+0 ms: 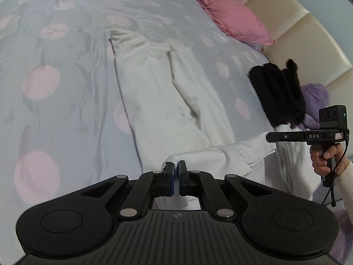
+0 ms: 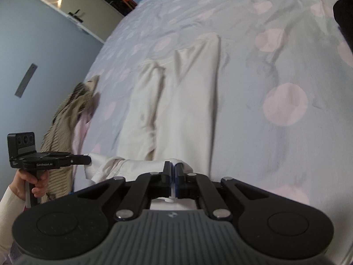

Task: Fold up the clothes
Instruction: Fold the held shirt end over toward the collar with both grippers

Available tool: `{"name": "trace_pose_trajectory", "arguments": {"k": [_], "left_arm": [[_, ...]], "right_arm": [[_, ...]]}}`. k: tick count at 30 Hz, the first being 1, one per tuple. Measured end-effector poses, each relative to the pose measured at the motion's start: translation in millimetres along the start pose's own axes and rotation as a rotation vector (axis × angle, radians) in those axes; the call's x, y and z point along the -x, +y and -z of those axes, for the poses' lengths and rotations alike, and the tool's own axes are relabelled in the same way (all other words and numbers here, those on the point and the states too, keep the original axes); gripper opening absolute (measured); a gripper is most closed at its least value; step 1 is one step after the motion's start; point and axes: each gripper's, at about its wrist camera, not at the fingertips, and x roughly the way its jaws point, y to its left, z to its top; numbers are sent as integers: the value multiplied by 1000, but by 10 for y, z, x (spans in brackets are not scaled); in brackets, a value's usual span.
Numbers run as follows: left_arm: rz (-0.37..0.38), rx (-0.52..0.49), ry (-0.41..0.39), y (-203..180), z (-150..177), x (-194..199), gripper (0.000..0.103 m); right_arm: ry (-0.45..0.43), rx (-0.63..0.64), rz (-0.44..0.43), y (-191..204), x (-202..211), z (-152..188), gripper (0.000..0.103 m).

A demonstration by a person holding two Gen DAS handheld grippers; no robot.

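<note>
White trousers lie lengthwise on the bed, legs stretching away from me. My left gripper is shut on the near edge of the white cloth, a small bunch showing past its blue pads. In the right wrist view the same trousers run away from my right gripper, which is shut on another part of that near edge. The held edge hangs between the two grippers. Each gripper appears in the other's view: the right one at the right, the left one at the left, each held by a hand.
The bed has a grey sheet with pink circles. A pink pillow and a cream padded headboard lie beyond. A black garment pile and a purple plush thing sit right. A striped beige garment lies at the bed's edge.
</note>
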Motion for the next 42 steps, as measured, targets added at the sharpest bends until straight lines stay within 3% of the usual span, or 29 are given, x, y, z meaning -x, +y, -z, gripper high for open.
{"name": "trace_pose_trajectory", "arguments": {"k": [7,11,14,15,16,17,18,21,24,27,28,30,34,37,42], "left_arm": [[10,39,-6,228,-226,-252,1],[-6,64,26,311,-242,-393,1],[17,103,8,351,-232,-351,1],[26,108,-6,345,-234,-299,2],[32,111,-19,333,-236,-244,5],[18,109,-36,310,-234,-190,6],[2,107,-54,285,-232,-136,10],[-48,99,-109,210,-226,26,49],[-55,104,-156,160,-180,187,48],[-34,23,-164,-46,-59,260,44],[-32,-19,-158,-139,1,252,36],[-33,-102,-140,-327,127,209,31],[-74,-232,-67,-585,417,-65,27],[-112,-255,-19,-595,540,-321,27],[-136,-234,-43,-461,445,-518,27]], "right_arm": [[-3,-64,4,-272,-267,-214,3],[8,-88,22,-331,-406,-242,5],[-13,-108,21,-339,-398,-235,9],[-23,-111,21,-336,-352,-226,16],[-36,-112,24,-324,-303,-218,39],[-55,-110,29,-297,-249,-215,44],[-74,-108,34,-270,-195,-211,43],[-107,-88,50,-160,-60,-184,43],[-143,-11,75,37,74,-80,43],[-128,107,71,285,118,104,40],[-114,144,73,367,94,181,38],[-77,217,90,507,-16,345,23],[5,346,168,670,-345,645,19],[46,408,238,683,-580,781,19],[5,478,296,679,-746,681,17]]}}
